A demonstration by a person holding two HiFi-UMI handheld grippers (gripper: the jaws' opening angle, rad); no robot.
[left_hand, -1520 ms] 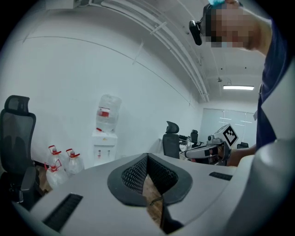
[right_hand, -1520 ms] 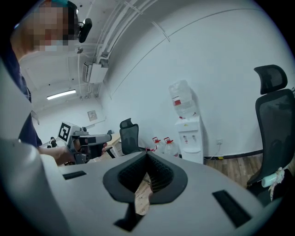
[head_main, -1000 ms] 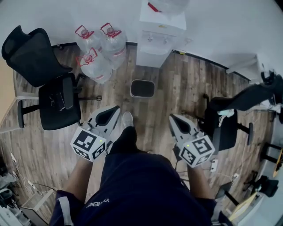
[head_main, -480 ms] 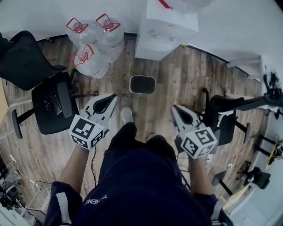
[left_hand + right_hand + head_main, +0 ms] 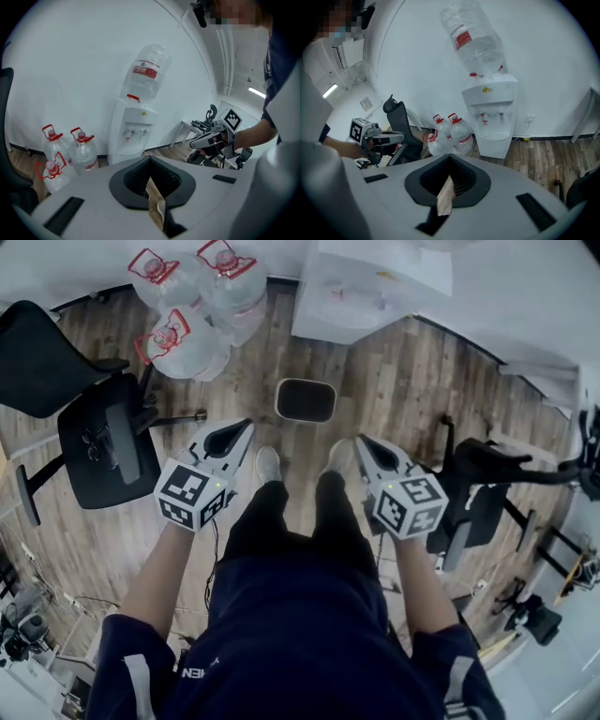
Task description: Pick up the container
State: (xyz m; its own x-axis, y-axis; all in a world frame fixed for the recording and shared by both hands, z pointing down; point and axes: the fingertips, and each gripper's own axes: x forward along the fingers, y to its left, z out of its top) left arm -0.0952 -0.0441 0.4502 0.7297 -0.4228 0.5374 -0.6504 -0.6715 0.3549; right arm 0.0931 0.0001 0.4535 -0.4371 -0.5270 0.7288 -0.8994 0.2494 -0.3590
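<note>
A small dark bin with a pale rim (image 5: 306,399) stands on the wooden floor, just ahead of the person's feet. My left gripper (image 5: 244,426) hangs shut and empty, short of the bin and to its left. My right gripper (image 5: 362,442) is shut and empty too, short of the bin on its right. In the left gripper view the jaws (image 5: 150,163) are closed together, with the right gripper (image 5: 208,139) visible beyond. The right gripper view shows closed jaws (image 5: 450,160) and the left gripper (image 5: 386,137) off to the left. Neither gripper view shows the bin.
Three large water bottles with red caps (image 5: 192,296) stand at the back left beside a white water dispenser (image 5: 375,287). A black office chair (image 5: 94,442) sits to the left, and another black chair (image 5: 483,488) to the right. Cables lie on the floor.
The person has stepped forward, so the bin, bottles and dispenser lie closer. The second foot has come up beside the first. Both grippers stayed shut and drew slightly nearer the bin.
</note>
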